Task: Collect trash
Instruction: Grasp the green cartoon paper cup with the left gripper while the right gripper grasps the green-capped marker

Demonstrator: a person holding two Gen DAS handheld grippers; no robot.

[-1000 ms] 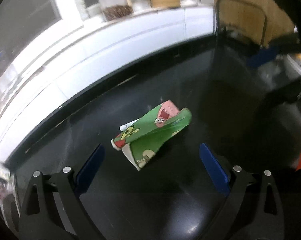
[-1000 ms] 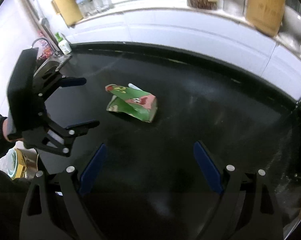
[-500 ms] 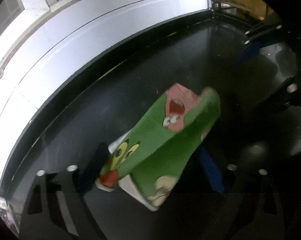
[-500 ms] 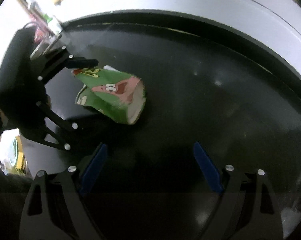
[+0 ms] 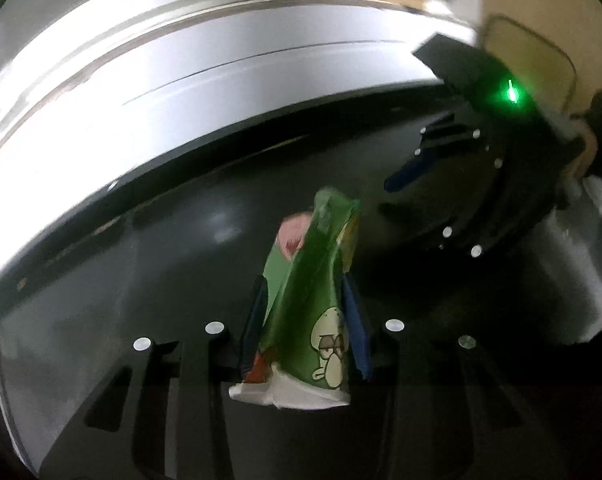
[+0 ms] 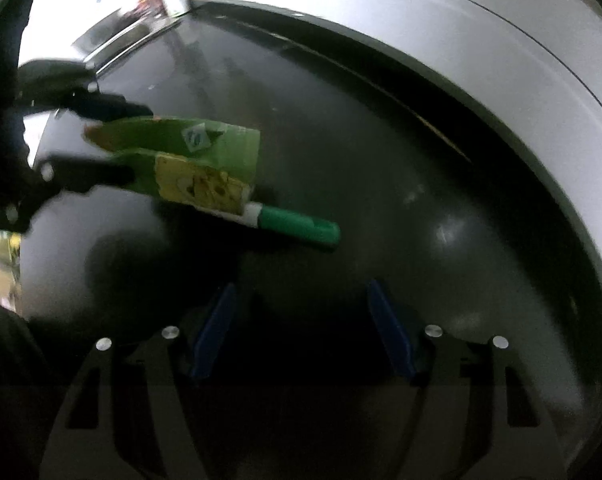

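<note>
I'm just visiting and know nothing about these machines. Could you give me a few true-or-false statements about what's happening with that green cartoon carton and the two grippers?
1. The left gripper is closed on the green carton. True; its jaws have just been closing, and the carton is pinched between them.
2. The right gripper is holding the carton too. False: nothing is between its jaws, which have just been narrowing but are still apart.
3. The countertop is black. True.
4. The carton is plain white with no pictures. False: it is green with cartoon characters printed on it.
5. A green straw sticks out of the carton's end. True, in the right wrist view.
</note>
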